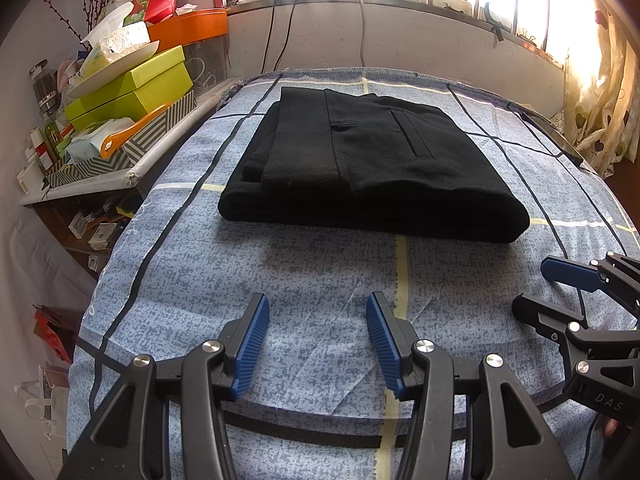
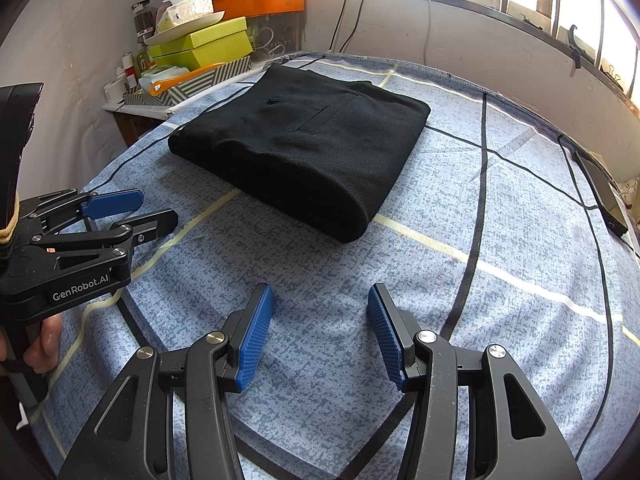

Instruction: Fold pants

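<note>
Pants (image 1: 372, 168) seen folded on bed (image 1: 320, 280), ahead of both; left gripper (image 1: 316, 344) and right gripper (image 2: 320, 332) held released, apart from cloth.

Pants (image 1: 372, 168) plain black. Sheet (image 1: 320, 280) mottled blue with black, white and pale yellow grid lines. Grippers black, blue ribbed pads (image 1: 250, 346); boxes (image 1: 136, 92) lime green, tray (image 1: 188, 28) orange.

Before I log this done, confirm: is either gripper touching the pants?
No: the folded black pants lie alone on the blue bedsheet, both grippers' jaws open and short of them.
</note>
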